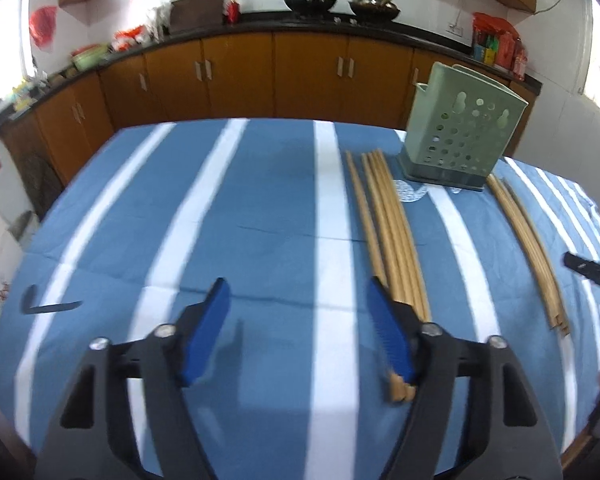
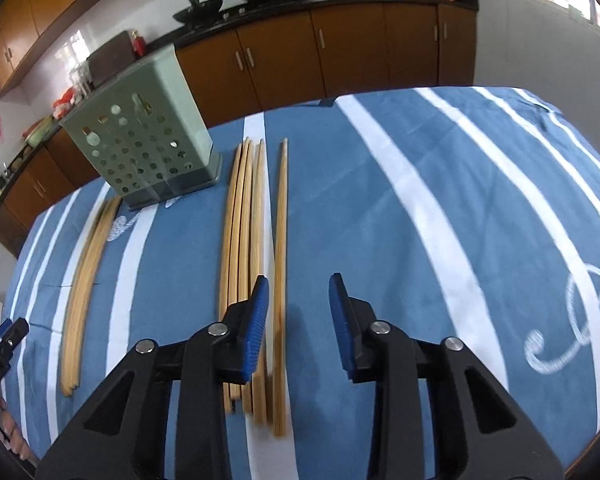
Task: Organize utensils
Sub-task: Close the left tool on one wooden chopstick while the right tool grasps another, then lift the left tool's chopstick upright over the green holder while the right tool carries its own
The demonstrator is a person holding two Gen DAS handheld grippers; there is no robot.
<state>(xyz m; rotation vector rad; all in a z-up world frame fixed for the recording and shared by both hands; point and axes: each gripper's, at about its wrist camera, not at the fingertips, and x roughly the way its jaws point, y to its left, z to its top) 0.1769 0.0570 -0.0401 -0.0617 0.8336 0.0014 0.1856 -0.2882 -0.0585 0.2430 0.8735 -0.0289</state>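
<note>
Blue striped tablecloth (image 2: pixel 380 208) carries two chopstick bundles (image 2: pixel 246 240) flanking the green perforated holder (image 2: pixel 144 140). Both the left gripper (image 1: pixel 300 332) and right gripper (image 2: pixel 298 320) are spread, holding nothing. Chopsticks are judged light, stiff and slippery; pinch mid-shaft.

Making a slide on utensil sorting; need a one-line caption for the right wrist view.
Open right gripper hovers over loose chopsticks beside a green holder on a striped tablecloth.

Bamboo chopsticks (image 2: pixel 244 264) lying flat mid-frame, second bundle (image 2: pixel 84 280) at left; green perforated holder (image 2: pixel 140 136) upright, upper left.
</note>
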